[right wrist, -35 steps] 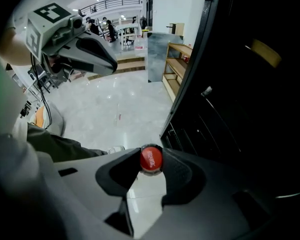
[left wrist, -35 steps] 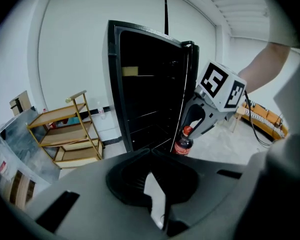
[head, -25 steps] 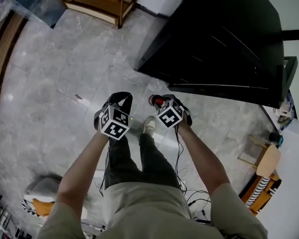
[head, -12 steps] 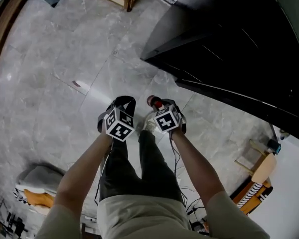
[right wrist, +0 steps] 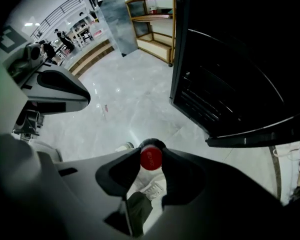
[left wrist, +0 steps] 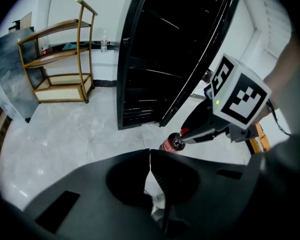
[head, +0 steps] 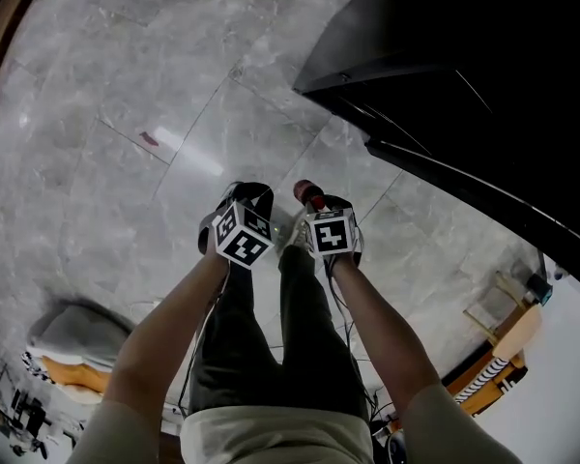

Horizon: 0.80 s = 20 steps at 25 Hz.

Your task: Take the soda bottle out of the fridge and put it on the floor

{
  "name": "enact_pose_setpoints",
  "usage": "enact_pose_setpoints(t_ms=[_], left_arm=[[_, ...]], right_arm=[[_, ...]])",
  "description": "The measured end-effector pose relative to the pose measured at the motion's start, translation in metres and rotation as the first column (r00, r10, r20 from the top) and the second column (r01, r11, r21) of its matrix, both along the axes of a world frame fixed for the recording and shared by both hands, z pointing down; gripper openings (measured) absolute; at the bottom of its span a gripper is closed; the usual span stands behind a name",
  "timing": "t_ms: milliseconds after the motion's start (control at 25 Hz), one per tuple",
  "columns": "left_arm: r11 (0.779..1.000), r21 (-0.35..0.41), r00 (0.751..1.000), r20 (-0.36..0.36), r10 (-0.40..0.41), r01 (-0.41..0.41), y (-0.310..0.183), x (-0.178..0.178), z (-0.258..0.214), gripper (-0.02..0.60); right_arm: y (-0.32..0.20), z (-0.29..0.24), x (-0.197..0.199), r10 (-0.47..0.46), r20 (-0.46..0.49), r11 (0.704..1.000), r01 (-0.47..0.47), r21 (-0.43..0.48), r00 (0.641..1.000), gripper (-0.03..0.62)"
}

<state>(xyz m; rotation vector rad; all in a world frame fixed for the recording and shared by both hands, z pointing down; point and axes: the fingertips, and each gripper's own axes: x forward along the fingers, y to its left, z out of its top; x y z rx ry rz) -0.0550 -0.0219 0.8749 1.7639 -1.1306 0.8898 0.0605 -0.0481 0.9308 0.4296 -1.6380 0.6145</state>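
- Flooring: polished grey marble-pattern floor (head: 106, 85) of large square tiles with thin joints, glossy enough to carry light streaks.
- Fridge (head: 483, 85): tall black cabinet with a glossy front, standing far right. Its door hangs open, and ribbed racks show inside in the right claw view.
- Shelf unit (left wrist: 60, 59): slim brass-coloured frame with pale wooden tiers, against the far white wall and well apart from the fridge.
- Left claw (left wrist: 150, 156): matte black moulded jaws with curved inner hollows. The tips meet along a thin seam, closed with nothing between them. Its marker cube (head: 244, 238) is white with black squares.
- Right claw (right wrist: 150, 160): same black moulding, pointing straight down, and closed on the bottle's neck. Its marker cube (head: 331, 234) faces up.
- Soda bottle (right wrist: 151, 156): round red screw cap over a clear shoulder holding dark liquid.
- Bottle position: out of the fridge, upright, gripped just under the cap between the right claw's jaws, with the cap standing above them.
- It sits just right of the left claw and near the front of the fridge's open door, over the floor.
- Whether its base touches the floor cannot be made out.
- Person: bare forearms, dark trousers, and a pale shoe (right wrist: 150, 189) directly below the claws.
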Motion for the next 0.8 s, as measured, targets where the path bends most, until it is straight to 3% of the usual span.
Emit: enact_pose_setpoints(t_ms=[360,800], left_arm=[[0.995,-0.071,0.997,-0.027,-0.065,0.063,0.02,-0.008,0.068,0.008],[0.985,-0.108,0.989,-0.036,-0.14,0.136,0.028,-0.025,0.148,0.007]], right_arm=[[0.01,0.061,0.015,0.197,-0.067,0.98,-0.199,-0.029,0.978,0.114],[0.027,0.145,0.022,0.211,-0.082,0.976,-0.215,-0.034,0.974,0.114]])
